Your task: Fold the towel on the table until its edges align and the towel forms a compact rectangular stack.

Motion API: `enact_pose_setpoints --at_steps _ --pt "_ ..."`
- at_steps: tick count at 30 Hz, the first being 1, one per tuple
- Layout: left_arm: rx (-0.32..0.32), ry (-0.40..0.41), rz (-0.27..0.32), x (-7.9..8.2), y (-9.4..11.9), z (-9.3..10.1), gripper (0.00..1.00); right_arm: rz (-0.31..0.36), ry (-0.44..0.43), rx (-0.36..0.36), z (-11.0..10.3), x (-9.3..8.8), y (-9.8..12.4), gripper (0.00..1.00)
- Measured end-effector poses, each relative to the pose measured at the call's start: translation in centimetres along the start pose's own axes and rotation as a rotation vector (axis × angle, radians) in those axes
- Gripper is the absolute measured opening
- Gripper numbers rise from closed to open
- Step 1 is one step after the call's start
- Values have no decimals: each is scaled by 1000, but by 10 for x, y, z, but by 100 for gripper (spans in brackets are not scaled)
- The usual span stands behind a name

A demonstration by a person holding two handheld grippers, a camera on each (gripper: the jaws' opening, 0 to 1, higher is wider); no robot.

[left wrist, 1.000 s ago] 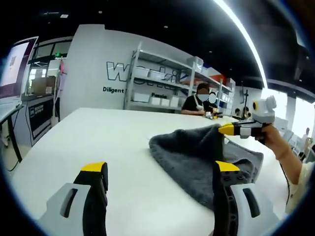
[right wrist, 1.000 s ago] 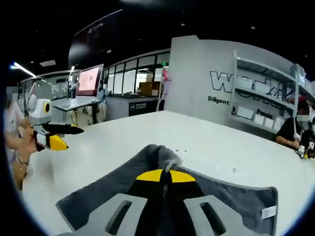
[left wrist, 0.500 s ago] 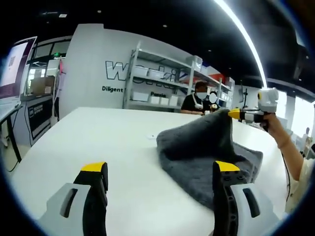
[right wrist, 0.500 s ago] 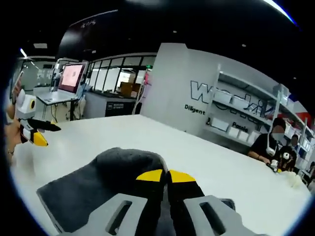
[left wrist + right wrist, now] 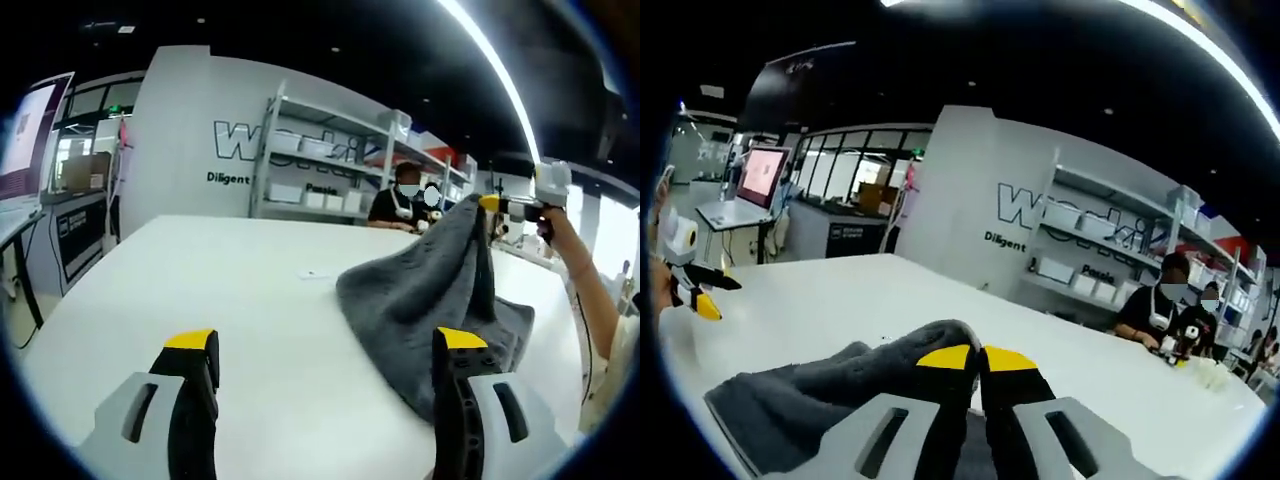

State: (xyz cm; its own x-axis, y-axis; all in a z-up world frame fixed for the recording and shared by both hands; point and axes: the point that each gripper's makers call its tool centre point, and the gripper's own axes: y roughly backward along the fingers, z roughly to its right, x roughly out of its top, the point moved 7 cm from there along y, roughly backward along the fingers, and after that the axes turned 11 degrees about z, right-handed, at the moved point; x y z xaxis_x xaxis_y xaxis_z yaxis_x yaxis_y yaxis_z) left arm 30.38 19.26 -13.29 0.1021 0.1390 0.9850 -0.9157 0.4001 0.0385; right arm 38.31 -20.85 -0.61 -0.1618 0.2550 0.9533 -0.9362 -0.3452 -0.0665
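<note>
Towel (image 5: 440, 300) corner is pinched tight in my right hand-held gripper (image 5: 977, 357), jaws closed on the grey cloth and lifting it into a peak over the bench (image 5: 230, 300). My left hand-held gripper (image 5: 325, 345) hangs wide open, holding nothing, near the towel's edge. I'd carry that corner across low and steady, land it square on the far edge, and pin the fold with the left.

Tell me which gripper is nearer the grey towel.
Right. The right gripper is shut on the grey towel, lifting one edge off the white table. The left gripper is open, apart from it.
</note>
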Motion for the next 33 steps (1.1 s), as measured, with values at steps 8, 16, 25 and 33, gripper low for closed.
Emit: enact_pose_setpoints --at_steps 8,16,25,33 --pt "-1 -1 -6 -2 0 1 86 -28 8 -71 38 1 1 0" --pt "-4 -5 -19 -4 0 2 86 -139 68 -136 63 -23 3 0" --pt "-5 -13 -39 -7 -1 2 86 -258 128 -199 89 -70 -9 0" --pt "-6 -18 -50 -8 -1 1 86 -346 222 -204 99 -110 -30 0"
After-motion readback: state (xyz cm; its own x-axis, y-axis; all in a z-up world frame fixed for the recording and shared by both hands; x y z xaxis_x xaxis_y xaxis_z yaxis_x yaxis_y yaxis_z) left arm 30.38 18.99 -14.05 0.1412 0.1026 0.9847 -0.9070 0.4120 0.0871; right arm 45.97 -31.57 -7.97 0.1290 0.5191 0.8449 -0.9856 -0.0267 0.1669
